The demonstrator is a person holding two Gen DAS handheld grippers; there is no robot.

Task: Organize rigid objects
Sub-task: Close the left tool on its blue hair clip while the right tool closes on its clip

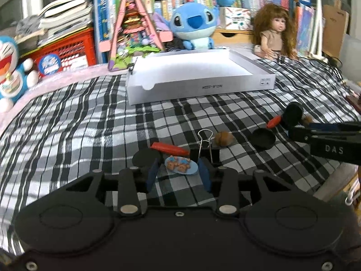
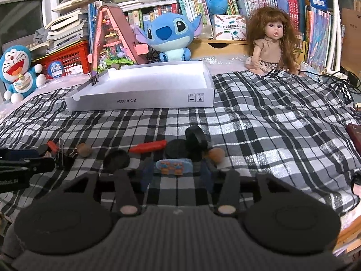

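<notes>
We had left gripper (image 1: pixel 178 171) spread wide around blue bear clip (image 1: pixel 181 166) on plaid cloth (image 1: pixel 79 117), nothing gripped. Right gripper (image 2: pixel 177 177) likewise open around second bear clip (image 2: pixel 174 166); fingers blurry, contact probably none. White box (image 1: pixel 198 85) sat well beyond, near empty. Our call: lower flat, centre clip between pads, close gently, avoid snagging red pen (image 1: pixel 169 149) and binder clip (image 1: pixel 205 145).

Two low wrist views close over the plaid cloth (image 1: pixel 90 122), both facing the white tray (image 2: pixel 144 99), seemingly side by side.
</notes>
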